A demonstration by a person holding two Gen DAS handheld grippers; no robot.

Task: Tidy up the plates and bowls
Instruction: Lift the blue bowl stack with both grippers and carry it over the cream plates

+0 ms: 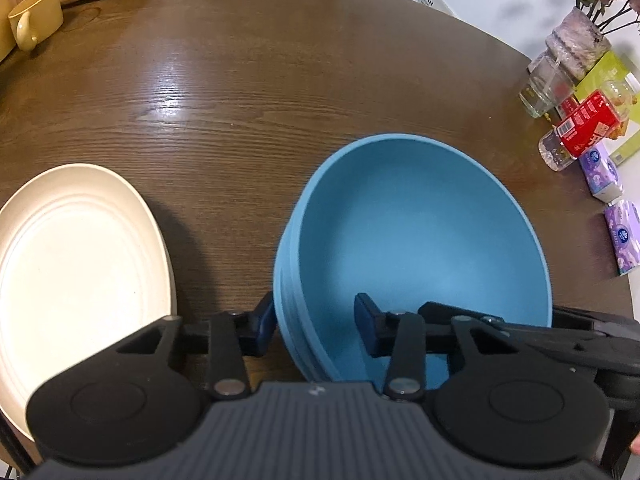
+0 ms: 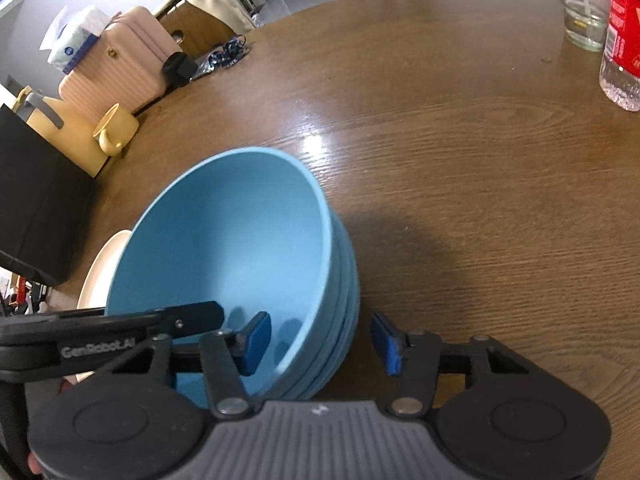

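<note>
Both grippers straddle the near rim of the blue bowl (image 1: 420, 232), one at each side. At the left gripper (image 1: 316, 324), one dark blue pad sits outside the bowl's left wall, touching it or just beside it, and the other hangs inside the bowl with a clear gap to the wall, so the jaws are partly open and not clamped. At the right gripper (image 2: 320, 344), one pad (image 2: 256, 342) is inside the bowl and the other stands outside the right wall, both apart from it, again partly open with the wall between them. Ridges on the bowl's outer wall may be a stack of rims; I cannot tell. It sits on the brown wooden table (image 1: 260, 92). Just left of it lies a cream plate (image 1: 76, 264), apart from the bowl. Farther off, a yellow mug (image 1: 34, 16) stands near the table's far left edge, and a glass (image 1: 544, 88) and a red-labelled bottle (image 1: 576, 132) stand at the right edge.
</note>
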